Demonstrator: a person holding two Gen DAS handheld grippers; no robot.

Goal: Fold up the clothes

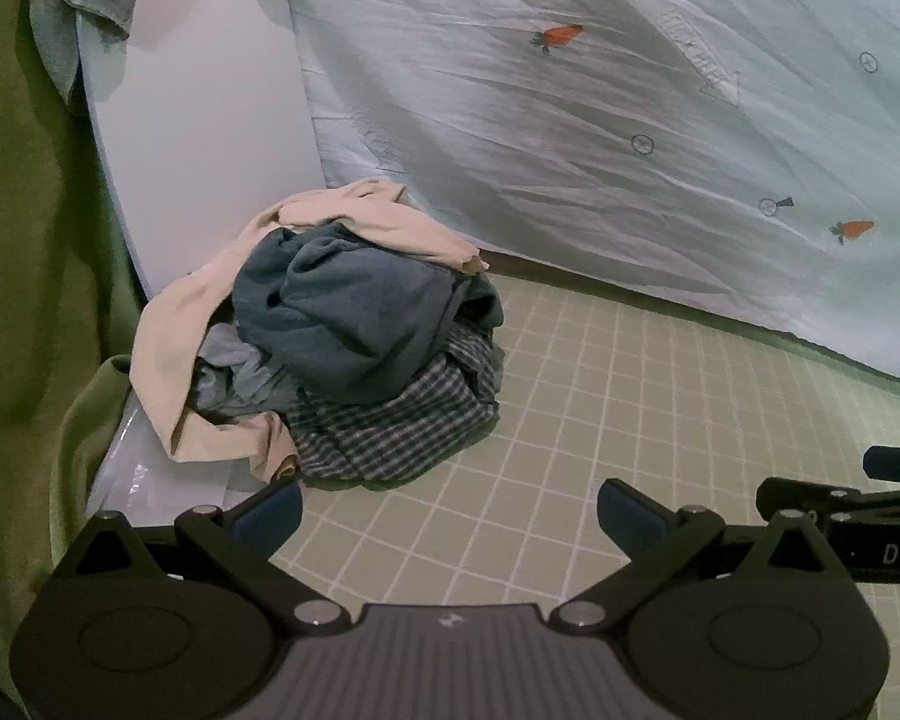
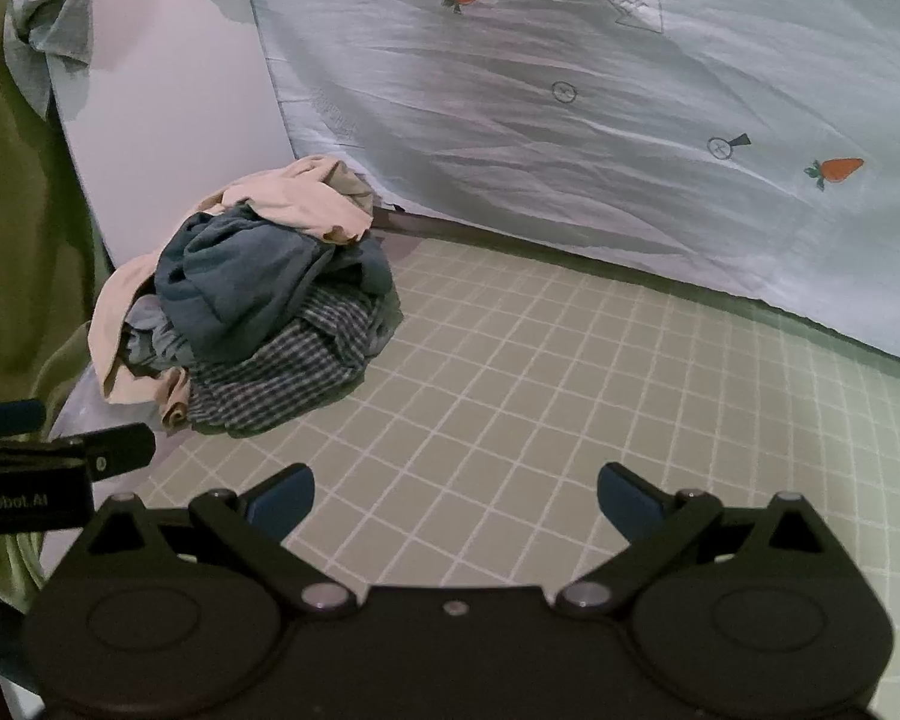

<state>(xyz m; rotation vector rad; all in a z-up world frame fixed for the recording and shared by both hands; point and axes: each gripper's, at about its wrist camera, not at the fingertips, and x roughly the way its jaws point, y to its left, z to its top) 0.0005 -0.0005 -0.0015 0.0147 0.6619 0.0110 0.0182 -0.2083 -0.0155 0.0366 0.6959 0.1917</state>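
Observation:
A heap of crumpled clothes (image 1: 342,336) lies at the back left of a green gridded mat (image 1: 600,420): a dark blue garment (image 1: 354,312) on top, a beige one (image 1: 168,360) draped around it, a checked one (image 1: 390,426) underneath. The heap also shows in the right wrist view (image 2: 258,306). My left gripper (image 1: 450,516) is open and empty, just in front of the heap. My right gripper (image 2: 456,501) is open and empty over the mat (image 2: 570,408), right of the heap.
A pale sheet with carrot prints (image 1: 630,120) hangs behind the mat. A white board (image 1: 210,120) leans behind the heap. Green fabric (image 1: 24,240) lies at the left. The right gripper's side shows at the edge (image 1: 858,510); the left gripper's side likewise (image 2: 48,462).

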